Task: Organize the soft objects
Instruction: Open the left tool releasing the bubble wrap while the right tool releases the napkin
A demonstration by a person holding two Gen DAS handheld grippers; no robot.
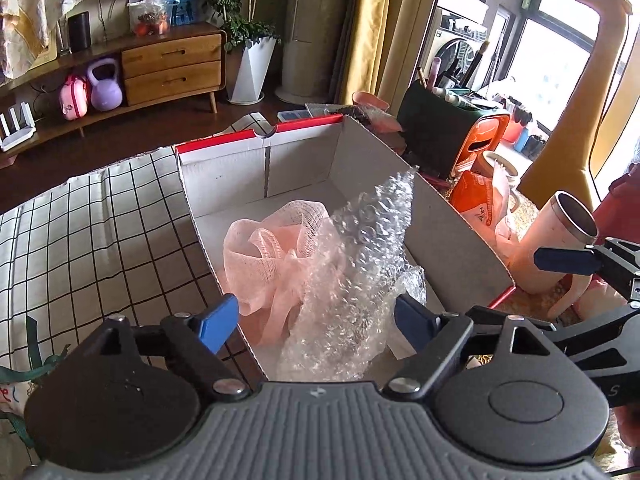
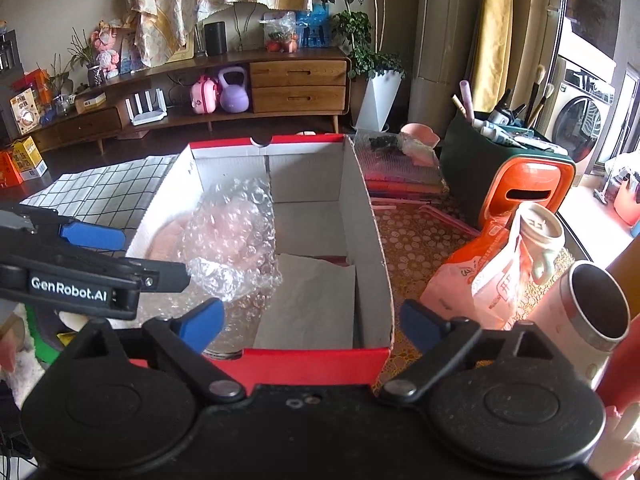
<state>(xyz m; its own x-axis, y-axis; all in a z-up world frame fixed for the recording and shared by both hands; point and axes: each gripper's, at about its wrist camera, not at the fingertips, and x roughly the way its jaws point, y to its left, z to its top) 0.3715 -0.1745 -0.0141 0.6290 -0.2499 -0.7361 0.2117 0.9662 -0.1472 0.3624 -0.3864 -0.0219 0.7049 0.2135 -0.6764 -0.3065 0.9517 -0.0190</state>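
Blue-tipped left gripper (image 1: 316, 316) and right gripper (image 2: 312, 322) hang released over the red-rimmed white cardboard box (image 2: 370, 220), nothing between their fingers.

Crumpled clear bubble wrap (image 1: 352, 280) and pink mesh cloth (image 1: 268, 248) lie inside; the drop looks finished, and the next move likely calls for finding another soft item.

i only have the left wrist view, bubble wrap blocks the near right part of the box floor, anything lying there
Observer: Yes, the right wrist view shows a grey paper sheet flat on the box floor, beside the bubble wrap.
Operator: is the right gripper holding anything
Observer: No. The right gripper is open and empty, its fingers straddling the box's near right corner.
Operator: what's at the box's near end
Observer: A red outer wall, right below that gripper.
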